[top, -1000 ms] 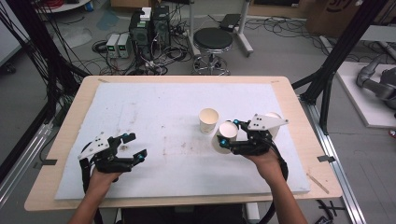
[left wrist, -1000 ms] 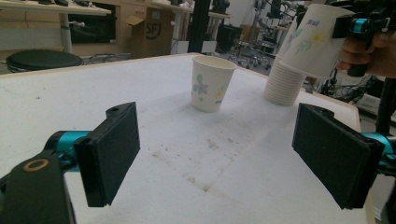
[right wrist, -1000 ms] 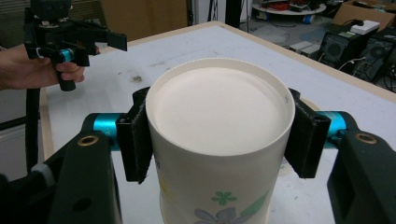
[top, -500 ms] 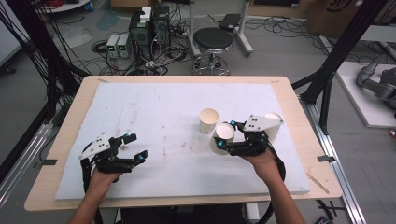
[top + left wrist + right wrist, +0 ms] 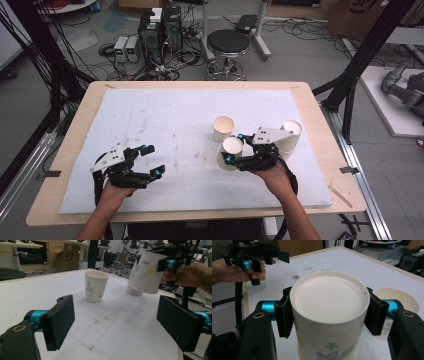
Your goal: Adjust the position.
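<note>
R gripper (image 5: 231, 152) is clamped on a paper cup (image 5: 230, 152), jaws pressing both sides just under the rim; the R gripper view shows the cup (image 5: 329, 315) squarely between the pads, mouth up, floral print on its wall. In the L gripper view that same cup (image 5: 146, 272) hangs tilted, off the table, w/ the person's hand (image 5: 185, 275) behind it.

L gripper (image 5: 150, 160) sits near the front-left of the white mat (image 5: 165, 120), jaws spread wide, nothing between them; its own view shows both pads (image 5: 58, 321) apart over bare, smudged mat. It's well apart from the held cup.

Cup count: 1 held; 1 single cup (image 5: 223, 128) standing upright on the mat just beyond the held one, close but can't tell if touching; 1 stack of cups (image 5: 289, 136) at the right, partly behind the R gripper's grey plate, no. in stack unclear. In the L gripper view the stack's (image 5: 133, 290) ribbed rims show below the held cup.

Beyond the table (image 5: 70, 135): a stool (image 5: 227, 45) & electronics boxes (image 5: 160, 30) on the floor.
</note>
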